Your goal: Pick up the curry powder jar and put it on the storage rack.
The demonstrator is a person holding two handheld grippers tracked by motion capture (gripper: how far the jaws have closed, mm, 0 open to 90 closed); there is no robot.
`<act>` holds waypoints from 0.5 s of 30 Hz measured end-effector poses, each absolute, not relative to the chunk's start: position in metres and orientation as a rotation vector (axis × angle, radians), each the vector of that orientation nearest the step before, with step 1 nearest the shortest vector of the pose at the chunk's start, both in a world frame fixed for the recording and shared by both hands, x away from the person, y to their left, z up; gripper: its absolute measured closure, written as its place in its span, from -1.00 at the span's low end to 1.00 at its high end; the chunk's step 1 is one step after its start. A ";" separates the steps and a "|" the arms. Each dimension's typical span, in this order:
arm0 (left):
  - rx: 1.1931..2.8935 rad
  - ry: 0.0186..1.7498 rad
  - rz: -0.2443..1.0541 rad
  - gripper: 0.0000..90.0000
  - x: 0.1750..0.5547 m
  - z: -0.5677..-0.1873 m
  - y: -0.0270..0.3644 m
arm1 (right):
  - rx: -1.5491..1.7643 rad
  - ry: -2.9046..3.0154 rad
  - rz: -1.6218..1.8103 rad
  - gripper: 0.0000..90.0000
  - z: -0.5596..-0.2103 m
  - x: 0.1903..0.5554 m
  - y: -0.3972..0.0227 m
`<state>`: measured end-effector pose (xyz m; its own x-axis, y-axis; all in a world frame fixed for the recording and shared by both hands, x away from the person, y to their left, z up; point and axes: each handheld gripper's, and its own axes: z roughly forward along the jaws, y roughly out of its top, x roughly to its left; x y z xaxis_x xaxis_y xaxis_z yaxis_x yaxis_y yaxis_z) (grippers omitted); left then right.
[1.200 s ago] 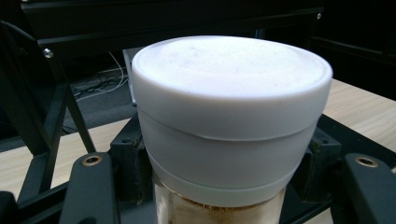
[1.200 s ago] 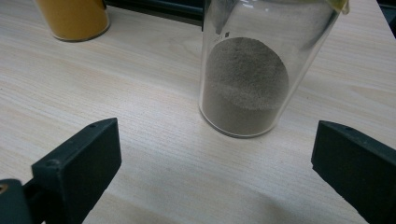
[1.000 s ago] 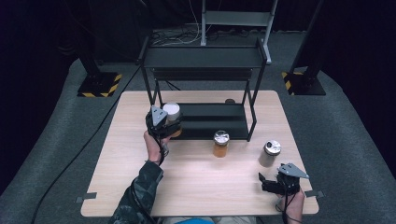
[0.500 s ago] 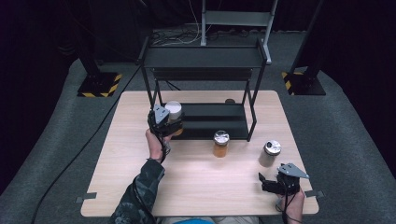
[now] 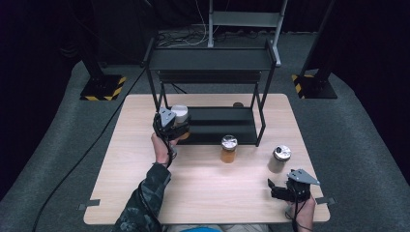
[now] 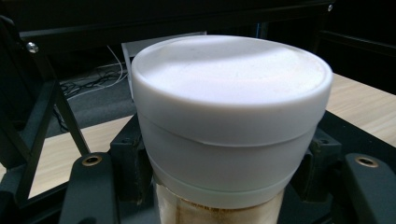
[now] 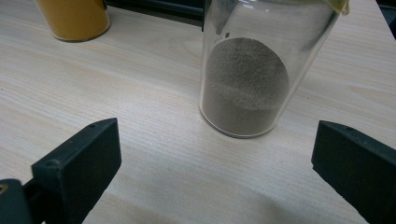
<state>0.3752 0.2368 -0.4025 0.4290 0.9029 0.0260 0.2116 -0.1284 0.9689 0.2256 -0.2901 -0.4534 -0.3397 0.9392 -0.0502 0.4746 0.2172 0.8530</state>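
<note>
White plastic caps the jar [image 5: 180,115] that the left tool [image 5: 170,126] is pinching – in the left gripper view that jar [image 6: 231,126] stands right between the black jaws, which press on its sides just under the lid, with a pale brownish body showing below. From the high view the left tool sits at the left end of the black shelf rack [image 5: 212,92], the jar held upright at the near left corner of the rack's lower shelf; whether its base rests on that shelf I cannot tell. Farther right on the light wooden bench [image 5: 145,193], an amber jar [image 5: 228,148] with a clear lid stands just in front of the rack, and a glass jar of grey powder [image 5: 279,158] stands to its right, near the bench's right edge. The right tool [image 5: 285,191] rests low at the near right corner, its jaws spread wide with nothing between them – the right gripper view looks along them at the grey powder jar [image 7: 254,74] a little way ahead, the amber jar [image 7: 74,18] at far left
</note>
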 end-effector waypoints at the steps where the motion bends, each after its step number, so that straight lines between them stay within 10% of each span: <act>1: 1.615 0.998 0.808 -0.24 0.376 -0.403 0.237 | 1.302 1.914 1.031 -0.99 -0.453 0.226 -0.290; 15: 1.606 1.020 0.806 -0.24 0.383 -0.406 0.239 | 1.303 1.912 1.031 -0.99 -0.453 0.225 -0.290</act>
<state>0.3831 0.2386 -0.4057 0.4163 0.9092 0.0130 0.2232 -0.1160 0.9678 0.2253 -0.2900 -0.4535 -0.3386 0.9396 -0.0506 0.4738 0.2168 0.8535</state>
